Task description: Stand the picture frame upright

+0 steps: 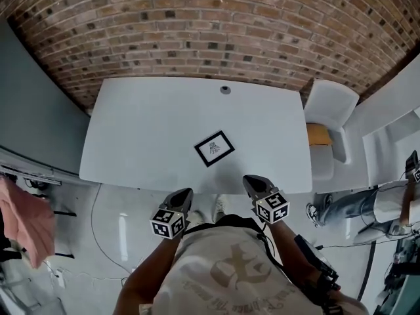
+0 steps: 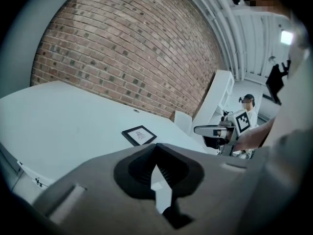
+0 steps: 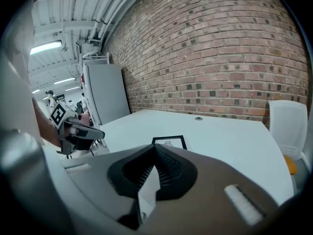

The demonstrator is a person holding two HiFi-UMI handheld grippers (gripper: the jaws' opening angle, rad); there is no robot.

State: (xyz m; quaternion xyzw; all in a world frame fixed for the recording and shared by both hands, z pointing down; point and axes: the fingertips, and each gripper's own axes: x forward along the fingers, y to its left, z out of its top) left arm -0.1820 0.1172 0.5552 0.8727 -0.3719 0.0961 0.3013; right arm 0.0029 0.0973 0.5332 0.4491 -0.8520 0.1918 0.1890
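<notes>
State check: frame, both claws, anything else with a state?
picture frame: lying flat on the table, face up, untouched
left claw: shut, empty, apart from the frame
right claw: shut, empty, apart from the frame
chair: upright, nobody sitting on it

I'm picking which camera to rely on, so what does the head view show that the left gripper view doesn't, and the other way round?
Only the head view: a pink cloth left of the table and an orange seat cushion. Only the left gripper view: a ceiling light. Both: the picture frame lying flat on the white table, the brick wall, the shut right tool.
</notes>
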